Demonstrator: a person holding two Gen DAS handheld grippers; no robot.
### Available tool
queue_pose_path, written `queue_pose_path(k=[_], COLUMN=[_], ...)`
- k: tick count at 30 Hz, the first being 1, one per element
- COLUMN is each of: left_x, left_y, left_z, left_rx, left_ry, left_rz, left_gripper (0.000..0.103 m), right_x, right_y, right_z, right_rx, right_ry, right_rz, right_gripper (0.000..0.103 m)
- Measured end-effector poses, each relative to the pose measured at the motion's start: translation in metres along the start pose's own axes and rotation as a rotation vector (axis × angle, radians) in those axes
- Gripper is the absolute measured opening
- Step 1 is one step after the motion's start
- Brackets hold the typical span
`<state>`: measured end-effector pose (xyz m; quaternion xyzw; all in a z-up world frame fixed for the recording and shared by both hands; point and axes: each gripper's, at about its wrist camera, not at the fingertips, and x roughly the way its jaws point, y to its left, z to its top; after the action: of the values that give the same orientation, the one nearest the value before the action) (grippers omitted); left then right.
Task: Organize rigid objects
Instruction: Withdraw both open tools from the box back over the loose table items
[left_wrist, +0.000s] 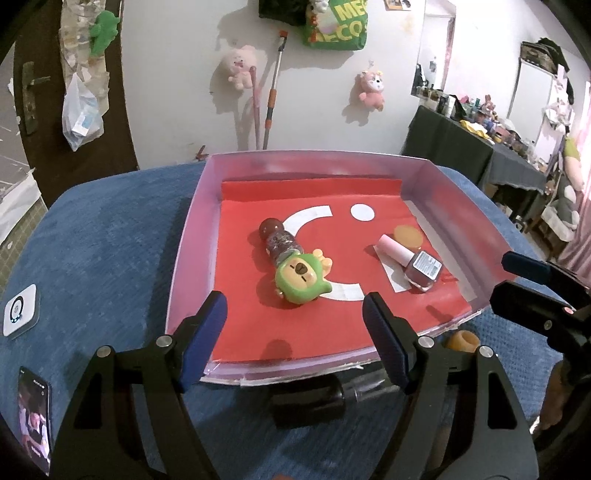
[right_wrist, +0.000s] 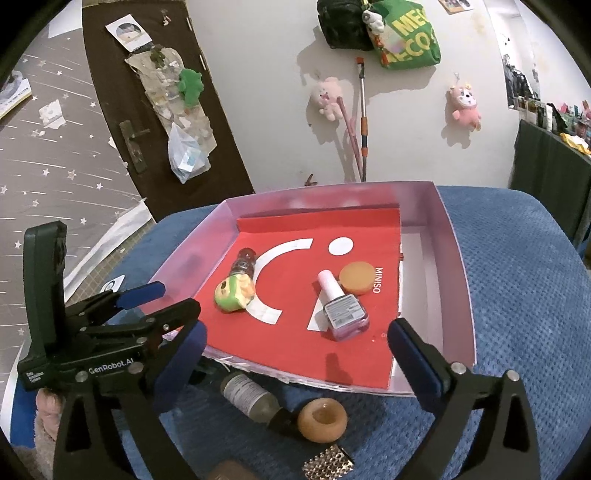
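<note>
A pale pink tray (left_wrist: 192, 236) with a red liner sits on a blue cushion. Inside lie a small bottle with a green character cap (left_wrist: 295, 273), a pink nail polish bottle (left_wrist: 410, 262) and a round orange lid (left_wrist: 408, 236). My left gripper (left_wrist: 295, 339) hangs open over the tray's near edge, nothing between its fingers. The right wrist view shows the same tray (right_wrist: 458, 280), character bottle (right_wrist: 236, 288), nail polish (right_wrist: 341, 306) and orange lid (right_wrist: 356, 277). My right gripper (right_wrist: 301, 362) is wide open above the near rim, holding nothing. The left gripper (right_wrist: 170, 301) stands to its left.
On the cushion in front of the tray lie a grey-labelled bottle (right_wrist: 251, 397), a tan ring-shaped piece (right_wrist: 322, 419) and a glittery gold object (right_wrist: 328, 465). A phone (left_wrist: 35, 417) and a white device (left_wrist: 20, 310) lie at the left. A wall with hanging toys stands behind.
</note>
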<state>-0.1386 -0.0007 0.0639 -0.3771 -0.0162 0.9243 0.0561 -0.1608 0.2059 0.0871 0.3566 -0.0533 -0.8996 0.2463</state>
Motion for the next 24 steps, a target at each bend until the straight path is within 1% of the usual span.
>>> queue_pose_path(k=[3,7,10,11,24], left_x=[-0.003,-0.009,-0.013,-0.015,-0.028], left_y=[-0.001,-0.002,-0.003,-0.003,-0.002], left_z=[-0.003,-0.006,-0.008,-0.009,-0.019], left_rx=[0.007,0.015,0.015,0.017,0.005], left_ry=[-0.003,-0.016,-0.027,-0.033,-0.036], left_rz=[0.013,0.018,0.017,0.022,0.002], left_gripper=[0.075,0.076,0.089,0.090,0.090], right_x=[-0.003,-0.006,-0.008,-0.009,-0.019], right_y=[0.000,0.001,0.003,0.004,0.005], right_z=[-0.002,-0.005,-0.006,-0.007,-0.017], right_rx=[0.003,0.002,-0.003,-0.006,-0.004], right_ry=[-0.006,-0.011,-0.014,-0.016,-0.026], right_rz=[0.002,0.007,0.003,0.003,0.013], right_gripper=[0.103,0.103,0.103,0.103,0.103])
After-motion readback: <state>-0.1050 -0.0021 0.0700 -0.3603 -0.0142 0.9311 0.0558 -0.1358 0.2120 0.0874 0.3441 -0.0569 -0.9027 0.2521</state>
